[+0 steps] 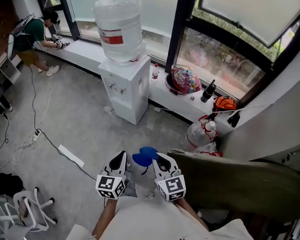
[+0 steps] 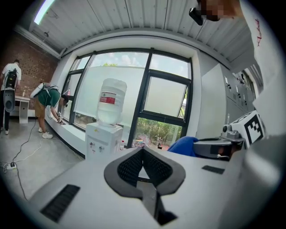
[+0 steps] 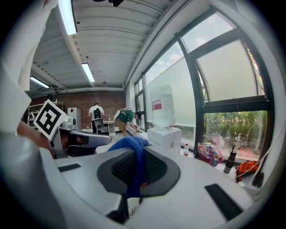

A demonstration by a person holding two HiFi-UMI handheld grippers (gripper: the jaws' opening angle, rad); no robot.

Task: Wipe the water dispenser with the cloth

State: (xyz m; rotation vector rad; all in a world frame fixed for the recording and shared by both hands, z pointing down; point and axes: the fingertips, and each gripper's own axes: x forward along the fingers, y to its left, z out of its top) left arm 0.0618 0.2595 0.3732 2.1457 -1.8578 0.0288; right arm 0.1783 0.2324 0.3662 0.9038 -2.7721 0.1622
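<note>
1. Since the small blue knitted cloth [image 1: 144,155] sits low in the centre of the head view, pinched in your right gripper [image 1: 161,164], the wiping has not yet begun. In the right gripper view the jaws are clamped on a narrow fold of it [image 3: 132,150], with the rest bunched above the tips.
2. Your left gripper [image 1: 119,164], just left of the cloth in the head view, has its jaws together with nothing between them.
3. The white floor-standing water dispenser with a clear upturned bottle [image 1: 124,85] stands in the upper middle of the head view, well apart from both grippers, against the window ledge.
4. Risks, as I judge them:
   - The hold is on a thin fold, so dragging it hard over the cabinet could pull the cloth free.
   - Rubbing across the taps [image 1: 117,89] might release water.
   - Pushing on the bottle could rock it.
   - The black cable [image 1: 58,148] and white power strip [image 1: 71,156] at lower left lie on the grey floor [image 1: 84,126] near your path and could trip you.
</note>
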